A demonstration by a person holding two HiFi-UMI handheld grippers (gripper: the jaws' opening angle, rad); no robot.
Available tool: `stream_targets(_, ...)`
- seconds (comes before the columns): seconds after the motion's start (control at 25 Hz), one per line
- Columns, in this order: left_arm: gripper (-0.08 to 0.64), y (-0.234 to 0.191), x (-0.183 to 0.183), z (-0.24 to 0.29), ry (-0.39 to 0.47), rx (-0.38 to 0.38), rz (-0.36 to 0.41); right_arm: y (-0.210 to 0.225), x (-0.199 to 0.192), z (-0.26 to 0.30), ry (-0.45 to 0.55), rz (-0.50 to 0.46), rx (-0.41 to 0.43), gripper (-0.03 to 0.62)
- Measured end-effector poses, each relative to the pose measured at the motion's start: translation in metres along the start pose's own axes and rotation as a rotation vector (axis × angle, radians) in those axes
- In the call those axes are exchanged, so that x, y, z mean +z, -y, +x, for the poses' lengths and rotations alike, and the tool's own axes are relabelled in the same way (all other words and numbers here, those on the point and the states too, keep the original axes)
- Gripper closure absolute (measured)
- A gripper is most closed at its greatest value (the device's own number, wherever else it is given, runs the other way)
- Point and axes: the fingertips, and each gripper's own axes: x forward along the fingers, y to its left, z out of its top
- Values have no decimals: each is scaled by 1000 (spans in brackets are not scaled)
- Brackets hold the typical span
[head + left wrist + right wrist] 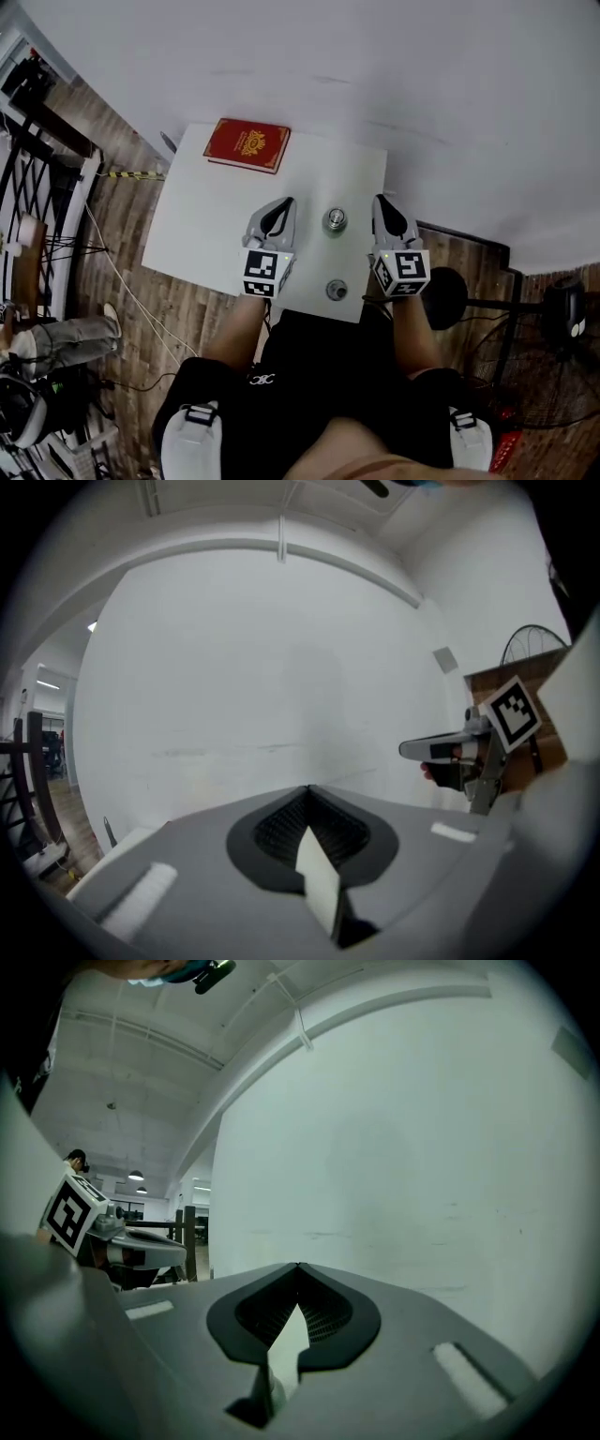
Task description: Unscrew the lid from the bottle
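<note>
On the table, the book lies at the far left corner. The bottle stands mid-table, with the left gripper just to its left and the right gripper just to its right. A round piece sits nearer, by the near edge. A fan stands on the floor to the table's right.

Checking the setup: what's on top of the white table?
A red book at its far left corner and two round metal things mid-table. The left claw and right claw hide patches of the table.
</note>
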Motion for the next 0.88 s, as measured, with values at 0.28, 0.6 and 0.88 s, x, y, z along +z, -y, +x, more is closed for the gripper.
stream_targets(0.28, 506, 13, -6, 9, -32, -20, -24, 5, -5, 11, -63, -47, 221, 591)
stream_targets(0.6, 192, 77, -55, 14, -40, -371, -7, -30, -70, 11, -270, -201, 734, 319)
stream_targets(0.88, 169, 103, -123, 23, -188, -456, 14, -46, -115, 10, -471, -475, 992, 311)
